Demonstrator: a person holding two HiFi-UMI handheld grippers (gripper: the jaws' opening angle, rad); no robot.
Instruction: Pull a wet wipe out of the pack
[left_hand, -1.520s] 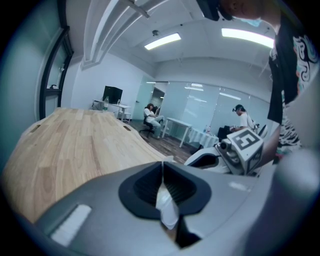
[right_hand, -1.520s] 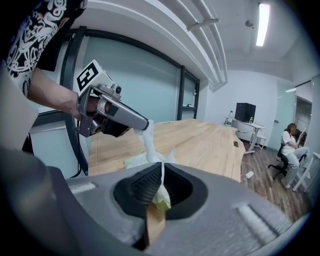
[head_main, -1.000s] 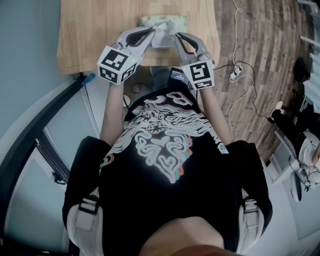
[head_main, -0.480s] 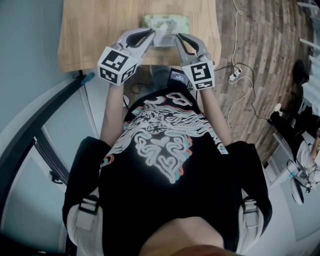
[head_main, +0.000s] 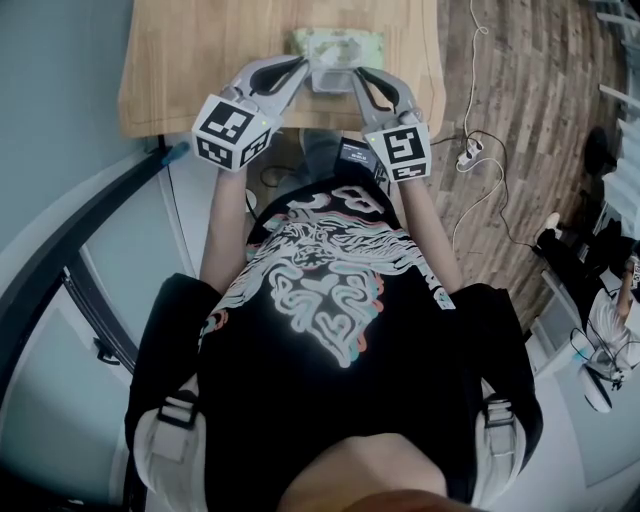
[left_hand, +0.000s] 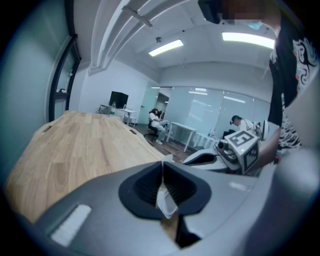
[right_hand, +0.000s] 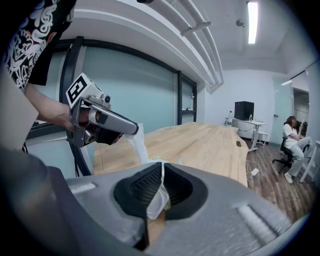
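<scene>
Pinching wet wipe (head_main: 329, 78) from both sides: left tongs (left_hand: 163, 169) clamped shut on it, right tongs (right_hand: 162, 169) clamped shut on it too. Head view gives pack (head_main: 337, 42) lying on tabletop (head_main: 200, 60), just beyond the tips. Right gripper view adds wet wipe trailing down from left tongs' tips.

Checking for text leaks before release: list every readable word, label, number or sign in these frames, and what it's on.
Nothing here can be read as text.
Left cube and right cube: black-and-white square code markers only, no words.
Shirt: stylised graphic; the letter-like shapes near the collar are not legible.
Pack: any print is too small to read.
</scene>
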